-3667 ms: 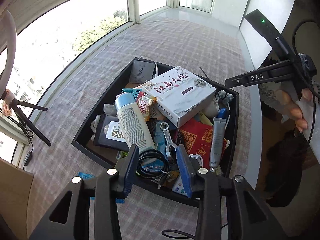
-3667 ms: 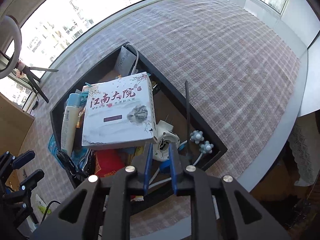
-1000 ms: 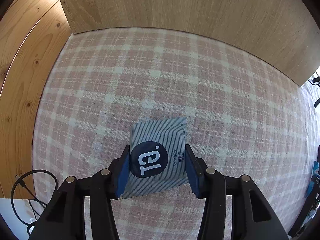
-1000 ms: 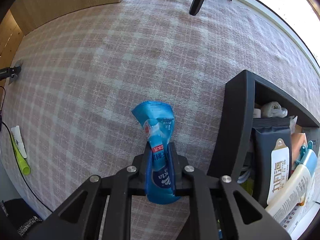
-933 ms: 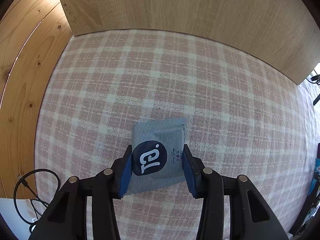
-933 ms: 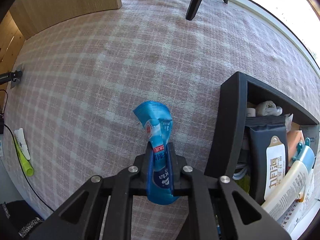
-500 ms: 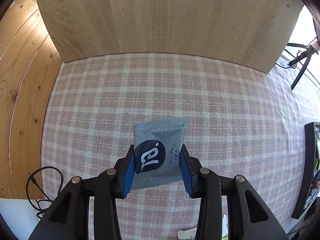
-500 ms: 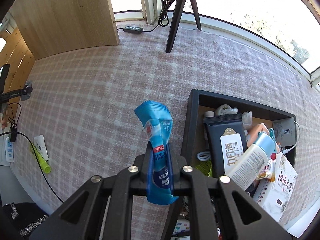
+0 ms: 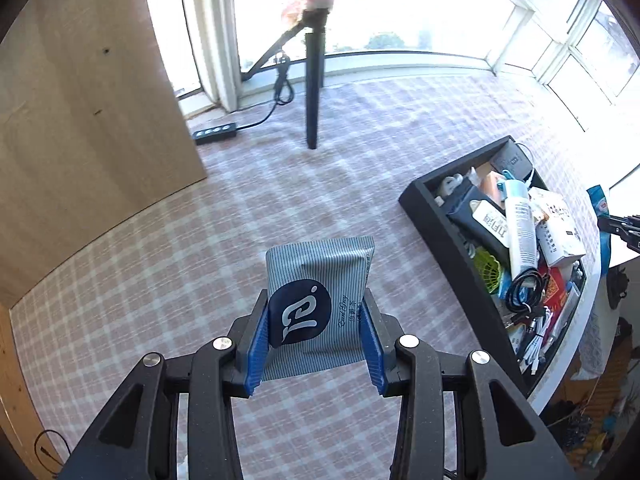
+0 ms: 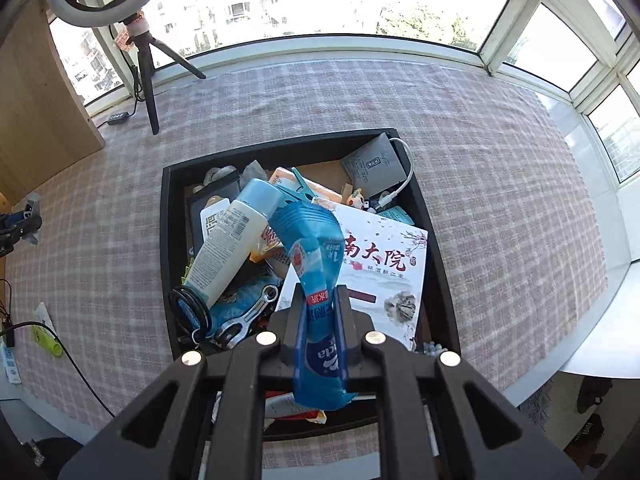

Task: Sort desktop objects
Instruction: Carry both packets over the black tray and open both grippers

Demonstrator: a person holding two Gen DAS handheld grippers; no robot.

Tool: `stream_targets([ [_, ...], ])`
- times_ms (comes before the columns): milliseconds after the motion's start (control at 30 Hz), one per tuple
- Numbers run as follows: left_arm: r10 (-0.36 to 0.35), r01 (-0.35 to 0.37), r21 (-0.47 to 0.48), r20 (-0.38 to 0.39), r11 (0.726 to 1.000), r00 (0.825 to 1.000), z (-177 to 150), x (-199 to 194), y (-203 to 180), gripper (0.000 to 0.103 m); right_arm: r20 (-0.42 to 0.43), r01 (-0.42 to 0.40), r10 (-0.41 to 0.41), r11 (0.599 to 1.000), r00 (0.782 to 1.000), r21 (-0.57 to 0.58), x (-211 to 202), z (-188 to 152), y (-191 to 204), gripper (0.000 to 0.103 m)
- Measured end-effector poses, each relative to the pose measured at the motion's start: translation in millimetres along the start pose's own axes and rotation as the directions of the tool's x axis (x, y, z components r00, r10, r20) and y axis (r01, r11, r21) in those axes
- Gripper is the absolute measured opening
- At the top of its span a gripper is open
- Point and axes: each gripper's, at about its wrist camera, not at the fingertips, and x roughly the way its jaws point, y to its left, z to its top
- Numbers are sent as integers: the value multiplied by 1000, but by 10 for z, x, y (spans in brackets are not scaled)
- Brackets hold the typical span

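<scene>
My left gripper [image 9: 316, 320] is shut on a grey striped packet [image 9: 320, 280] with a dark blue round logo, held above the checked tablecloth. My right gripper [image 10: 320, 300] is shut on a blue sachet [image 10: 316, 276] and holds it over the black tray [image 10: 165, 216]. The tray also shows at the right of the left wrist view [image 9: 424, 208]. It is full of clutter: a white tube bottle [image 10: 232, 236], a white box with Chinese characters [image 10: 376, 272], a wrench [image 10: 244, 316] and a coiled black cable [image 10: 188, 308].
A tripod leg [image 9: 314, 92] and a power strip [image 9: 214, 134] stand at the far side by the window. A wooden panel [image 9: 80, 120] rises at the left. A green highlighter [image 10: 46, 338] lies near the table's left edge.
Both grippers have lifted and swung towards the window. The right gripper with the blue sachet now hangs over the tray. The left gripper still holds the grey packet, now higher above the cloth.
</scene>
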Motion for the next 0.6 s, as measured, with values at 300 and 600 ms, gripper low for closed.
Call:
stream_targets([
  [300,-65,73,192,-50,979,997,487,180,-1252,39,-3,-23,23,996,1000,86,103,192,-467,12],
  [600,-62,90,219,-129,971,990,603,577,-1453,39,-38,6,-5,1000,999,11,368,750,-504,12],
])
